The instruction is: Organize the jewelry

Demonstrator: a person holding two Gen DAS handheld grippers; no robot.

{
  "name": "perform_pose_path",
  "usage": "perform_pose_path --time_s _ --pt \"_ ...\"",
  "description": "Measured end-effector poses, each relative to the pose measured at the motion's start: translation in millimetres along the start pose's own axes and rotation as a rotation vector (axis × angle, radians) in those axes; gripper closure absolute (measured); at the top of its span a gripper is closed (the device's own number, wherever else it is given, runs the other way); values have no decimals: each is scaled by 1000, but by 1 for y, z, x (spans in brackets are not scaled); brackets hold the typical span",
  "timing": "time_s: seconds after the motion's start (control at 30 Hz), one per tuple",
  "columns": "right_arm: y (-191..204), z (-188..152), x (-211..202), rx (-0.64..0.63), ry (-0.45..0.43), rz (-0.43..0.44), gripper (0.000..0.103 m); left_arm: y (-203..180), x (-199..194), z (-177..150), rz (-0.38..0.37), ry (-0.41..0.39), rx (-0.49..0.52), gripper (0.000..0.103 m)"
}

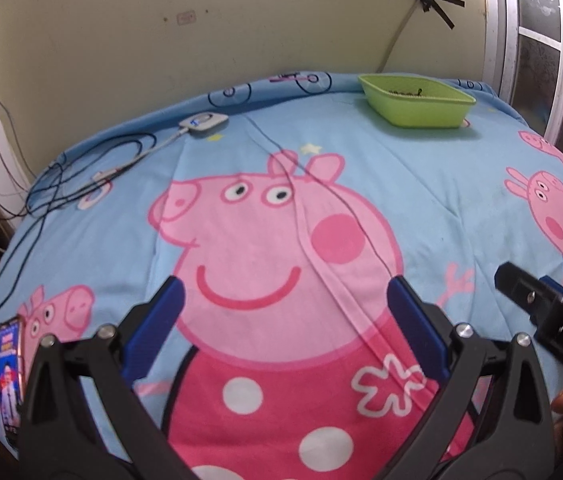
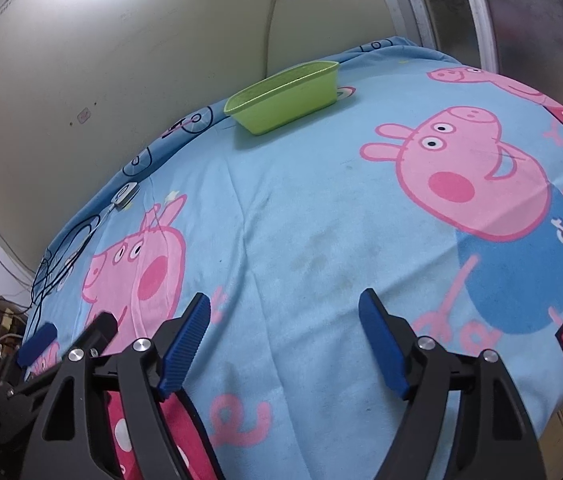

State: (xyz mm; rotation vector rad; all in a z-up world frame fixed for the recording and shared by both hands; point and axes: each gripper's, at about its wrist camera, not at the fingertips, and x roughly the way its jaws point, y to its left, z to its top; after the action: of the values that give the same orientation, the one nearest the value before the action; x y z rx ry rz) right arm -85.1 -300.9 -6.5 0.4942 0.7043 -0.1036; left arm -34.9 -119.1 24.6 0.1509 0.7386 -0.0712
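A green plastic basket point(image 1: 417, 106) stands at the far side of the bed; a dark beaded piece of jewelry point(image 1: 405, 92) lies inside it. The basket also shows in the right wrist view point(image 2: 285, 98), its inside hidden. My left gripper point(image 1: 287, 300) is open and empty, over the pink pig print on the blue blanket point(image 1: 441, 184), well short of the basket. My right gripper point(image 2: 287, 316) is open and empty over the blanket point(image 2: 321, 208). The right gripper's tip shows at the right of the left wrist view point(image 1: 521, 284); the left gripper shows at lower left of the right wrist view point(image 2: 61, 340).
A small white device point(image 1: 203, 123) with dark cables point(image 1: 81, 172) lies at the far left of the bed. A phone point(image 1: 9, 376) lies at the near left edge. A wall runs behind the bed, a window frame point(image 1: 561, 60) at the right.
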Motion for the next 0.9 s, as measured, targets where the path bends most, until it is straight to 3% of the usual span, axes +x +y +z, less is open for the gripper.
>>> perform_pose_path --time_s 0.27,0.47,0.9 --pt "-7 4 2 -8 -34 -31 47 -16 12 -6 -37 77 15 6" --pt "-16 15 7 4 -71 -50 47 -22 22 -7 -23 125 16 6" --pt "-21 15 9 -2 -93 -32 47 -27 26 -6 2 125 29 6"
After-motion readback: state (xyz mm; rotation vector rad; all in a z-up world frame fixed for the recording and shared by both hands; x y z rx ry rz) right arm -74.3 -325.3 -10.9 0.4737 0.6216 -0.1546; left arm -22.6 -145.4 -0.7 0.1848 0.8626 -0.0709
